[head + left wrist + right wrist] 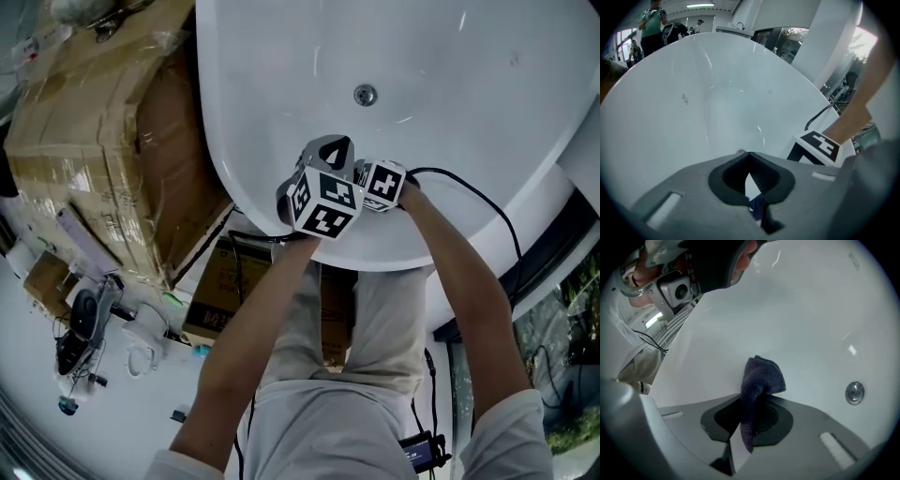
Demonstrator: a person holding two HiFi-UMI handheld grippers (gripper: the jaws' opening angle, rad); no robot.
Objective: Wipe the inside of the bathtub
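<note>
On the person's side of the drain (365, 94), just inside the near end of the bathtub (450, 56), the two grippers are hovering side by side, so close that they are touching or nearly so.

The right gripper (754, 399) is carrying the working thing. Its jaws are pinching a dark cloth (761, 373), which is standing up past the jaw tips as a folded tuft and pointing at the white tub wall. I cannot tell whether the tuft is pressing on the wall or hanging just off it.

In the right gripper view the drain is lying ahead of the cloth and off to its right, low on the slope. The cloth's long axis is running along the jaws, roughly toward the tub floor beside the drain.

The left gripper (749, 164) is closed at the tips and is aiming down the tub's length, past the drain toward the far end. A small dark blue scrap (757, 205) is showing low between its jaws, and I cannot tell what it is.

As I judge it, the coming move is turning on one relation: the cloth is leading its gripper toward the surface. A push forward and down toward the drain should therefore bring the tuft to bear on the wall. Most of the inside lies beyond the drain, so the right arm is the one placed to sweep.
</note>
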